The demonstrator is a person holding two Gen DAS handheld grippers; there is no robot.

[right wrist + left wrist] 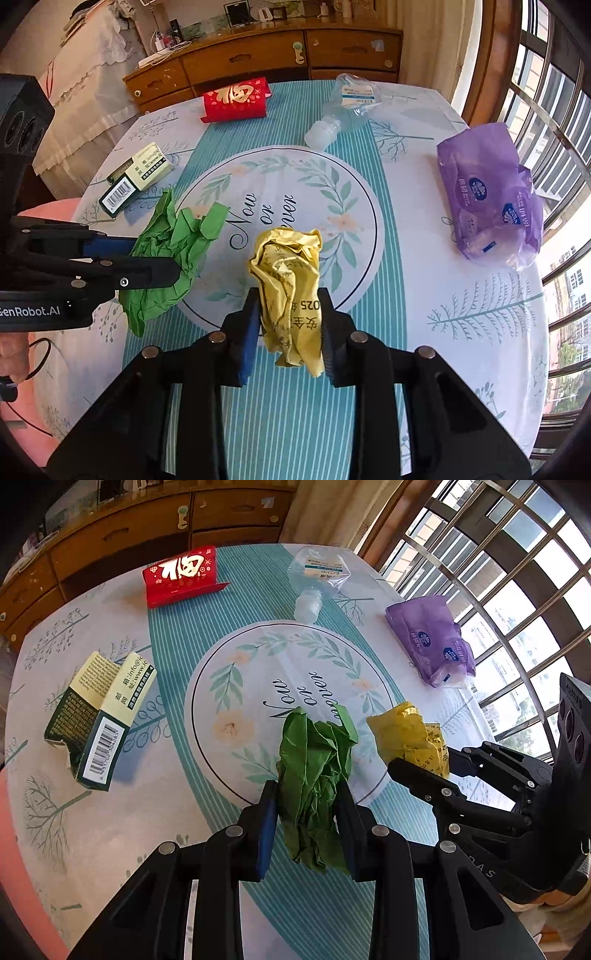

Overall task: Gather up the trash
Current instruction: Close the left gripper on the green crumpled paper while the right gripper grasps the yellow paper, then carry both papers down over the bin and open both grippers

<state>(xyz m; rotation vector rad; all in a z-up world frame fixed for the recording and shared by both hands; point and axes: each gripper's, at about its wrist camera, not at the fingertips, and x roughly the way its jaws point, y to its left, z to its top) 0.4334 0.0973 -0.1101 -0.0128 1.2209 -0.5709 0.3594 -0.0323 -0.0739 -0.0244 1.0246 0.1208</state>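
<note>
My left gripper (pixel 308 794) is shut on a crumpled green paper (pixel 314 775), held a little above the table; the same green paper (pixel 173 258) and the left gripper (pixel 155 254) show at the left of the right wrist view. My right gripper (pixel 290 306) is shut on a crumpled yellow paper (pixel 286 280) with black print. That yellow paper (pixel 406 734) sits between the right gripper's fingers (pixel 410 771) at the right of the left wrist view. Both papers are over the round printed middle of the tablecloth (pixel 369 206).
On the table lie a torn green and cream carton (pixel 96 716), a red envelope box (pixel 181 576), a crushed clear plastic bottle (pixel 317 579) and a purple tissue pack (pixel 432 638). A wooden drawer cabinet (pixel 258 55) stands behind. Barred windows (pixel 517 590) are at the right.
</note>
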